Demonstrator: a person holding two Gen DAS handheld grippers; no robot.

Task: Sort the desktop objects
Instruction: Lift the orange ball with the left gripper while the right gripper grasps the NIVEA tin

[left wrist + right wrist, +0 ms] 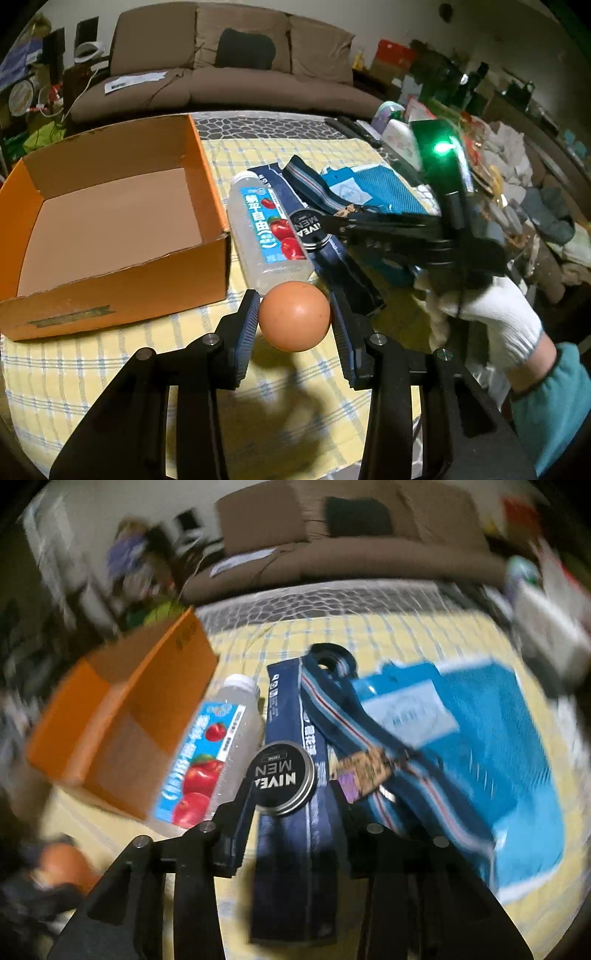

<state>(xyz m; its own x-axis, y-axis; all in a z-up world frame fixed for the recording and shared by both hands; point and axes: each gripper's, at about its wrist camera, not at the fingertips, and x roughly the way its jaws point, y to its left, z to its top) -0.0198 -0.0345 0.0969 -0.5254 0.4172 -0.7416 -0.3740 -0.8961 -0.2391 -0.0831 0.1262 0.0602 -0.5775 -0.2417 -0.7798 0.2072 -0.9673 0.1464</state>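
The left gripper (294,317) is pinching a brown egg (294,315) between its two pads, holding it in the air above the yellow checked cloth (110,376) that covers the table. The egg is hanging just off the near right corner of the orange cardboard box (110,229), which is sitting open-topped toward the left edge of the table with nothing showing inside it.

Right beside the box a clear drink bottle with an apple label (264,229) is lying on its side, cap pointing toward the far edge. Next to it a long dark blue carton (295,812) is lying flat, and a striped blue band (369,738) is trailing over a bright blue pouch (480,746) toward the right edge.

The right gripper (291,786), held by a hand in a white glove (498,314) with a teal sleeve (554,398), is reaching in over the carton. A round black Nivea Men tin (282,779) is sitting between its fingers, the left finger touching the rim; the view is smeared by movement and I cannot tell whether the right finger is pressing it too.

A brown sofa (229,70) is standing beyond the far edge of the table.
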